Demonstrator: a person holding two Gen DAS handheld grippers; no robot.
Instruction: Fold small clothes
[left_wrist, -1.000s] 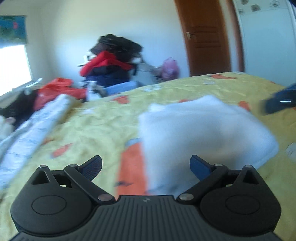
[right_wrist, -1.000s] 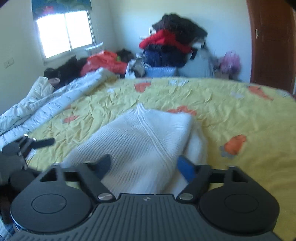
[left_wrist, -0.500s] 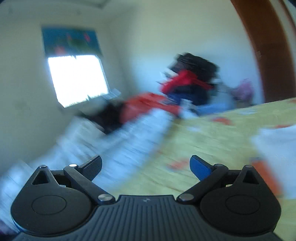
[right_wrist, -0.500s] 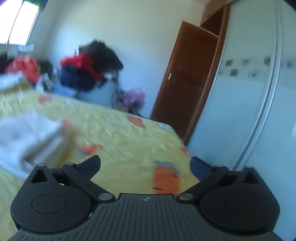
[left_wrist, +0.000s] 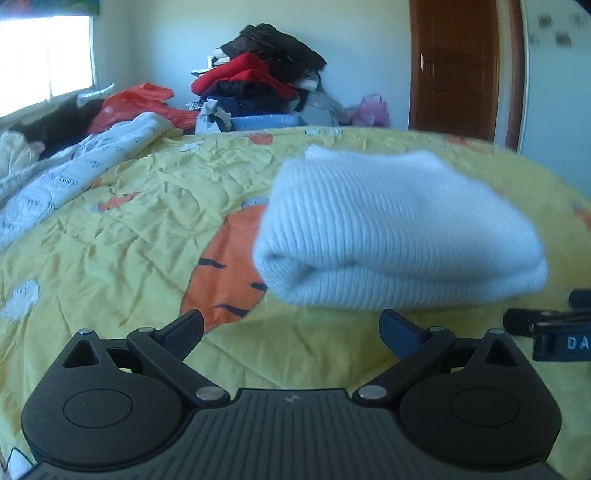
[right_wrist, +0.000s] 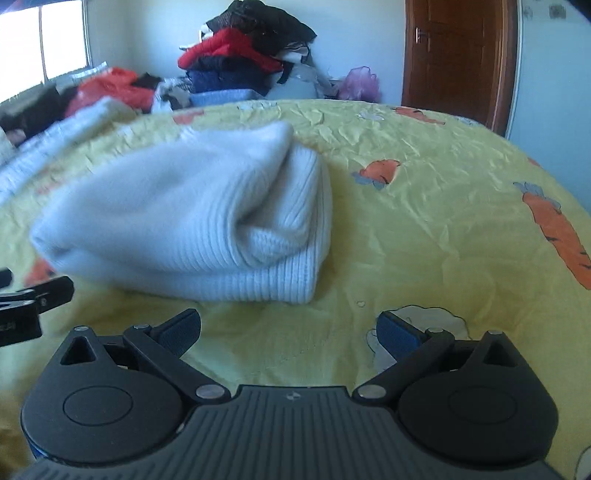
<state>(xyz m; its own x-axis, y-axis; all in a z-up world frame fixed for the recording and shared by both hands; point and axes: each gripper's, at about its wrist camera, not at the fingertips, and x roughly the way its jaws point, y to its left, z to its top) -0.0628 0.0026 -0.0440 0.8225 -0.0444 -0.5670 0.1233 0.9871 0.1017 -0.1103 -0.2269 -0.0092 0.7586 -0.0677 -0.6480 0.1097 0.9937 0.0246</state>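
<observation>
A white ribbed knit sweater (left_wrist: 399, 236) lies folded in a thick bundle on the yellow carrot-print bedsheet (left_wrist: 122, 236). It also shows in the right wrist view (right_wrist: 192, 221), with its folded edges facing the camera. My left gripper (left_wrist: 291, 332) is open and empty, just short of the bundle's near edge. My right gripper (right_wrist: 290, 330) is open and empty, in front of the bundle's right end. Part of the right gripper (left_wrist: 554, 332) shows at the left wrist view's right edge, and part of the left gripper (right_wrist: 26, 302) at the right wrist view's left edge.
A white printed quilt (left_wrist: 62, 177) lies along the bed's left side. A pile of red, black and blue clothes (left_wrist: 258, 85) stands behind the bed, with an orange bag (left_wrist: 136, 99) and a pink bag (left_wrist: 369, 110). A brown door (left_wrist: 454, 66) is at the back right.
Both grippers swung away half a second ago, left toward the window and right toward the door, and now face the sweater again. The sweater now lies as a more compact bundle.
</observation>
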